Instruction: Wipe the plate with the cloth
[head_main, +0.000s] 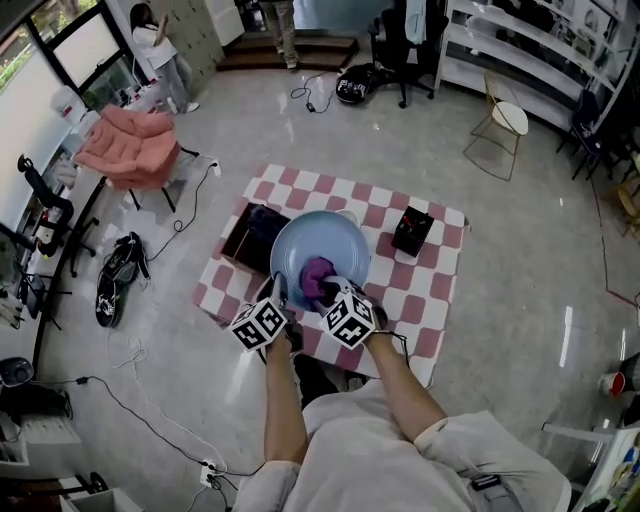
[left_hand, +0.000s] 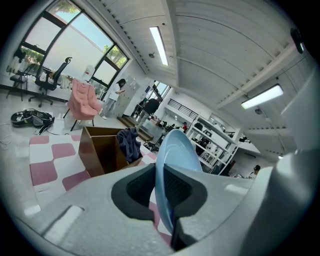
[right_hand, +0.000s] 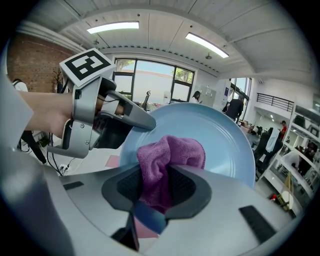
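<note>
A light blue plate (head_main: 325, 243) is held tilted above the checkered table, its face turned toward me. My left gripper (head_main: 279, 296) is shut on the plate's near left rim; in the left gripper view the plate (left_hand: 176, 165) stands edge-on between the pads. My right gripper (head_main: 325, 295) is shut on a bunched purple cloth (head_main: 318, 276). In the right gripper view the cloth (right_hand: 167, 162) presses against the plate's face (right_hand: 225, 145), and the left gripper (right_hand: 145, 121) clamps the rim at the left.
A pink and white checkered cloth covers the table (head_main: 440, 290). A brown open box (head_main: 238, 243) with a dark garment (head_main: 266, 225) stands at the table's left, and a black box (head_main: 411, 231) at the right. A pink chair (head_main: 130, 148) and cables lie on the floor.
</note>
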